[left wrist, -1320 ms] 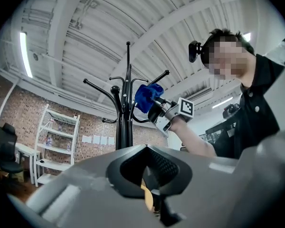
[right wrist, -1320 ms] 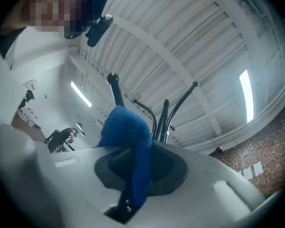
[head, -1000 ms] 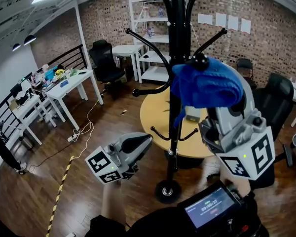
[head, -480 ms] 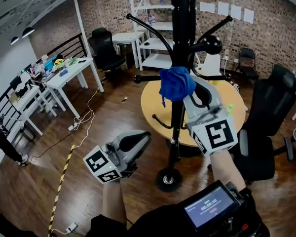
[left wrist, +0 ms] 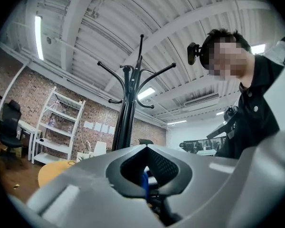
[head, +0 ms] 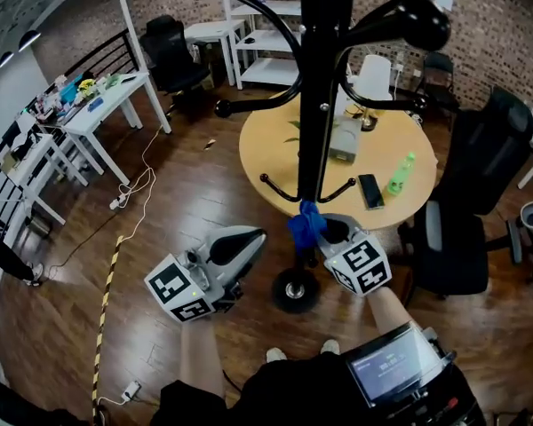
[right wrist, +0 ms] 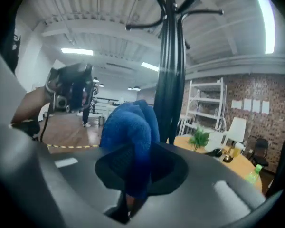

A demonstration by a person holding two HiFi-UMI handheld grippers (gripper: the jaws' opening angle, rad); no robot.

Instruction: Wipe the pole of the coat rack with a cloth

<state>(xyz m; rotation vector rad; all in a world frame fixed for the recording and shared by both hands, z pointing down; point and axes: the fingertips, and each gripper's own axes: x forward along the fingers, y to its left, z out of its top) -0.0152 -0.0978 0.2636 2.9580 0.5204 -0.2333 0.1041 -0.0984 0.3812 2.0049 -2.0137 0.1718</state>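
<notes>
Brick wall (head: 497, 25) — blue cloth (head: 306, 227) low on pole (head: 318, 105)

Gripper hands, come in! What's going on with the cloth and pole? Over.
Right gripper shut on blue cloth, low against the pole. Left gripper shut, idle beside it. Small hooks just above cloth, base below.

left tool (left wrist: 146, 147): jaws together | coat rack (left wrist: 125, 112): upright beyond
</notes>
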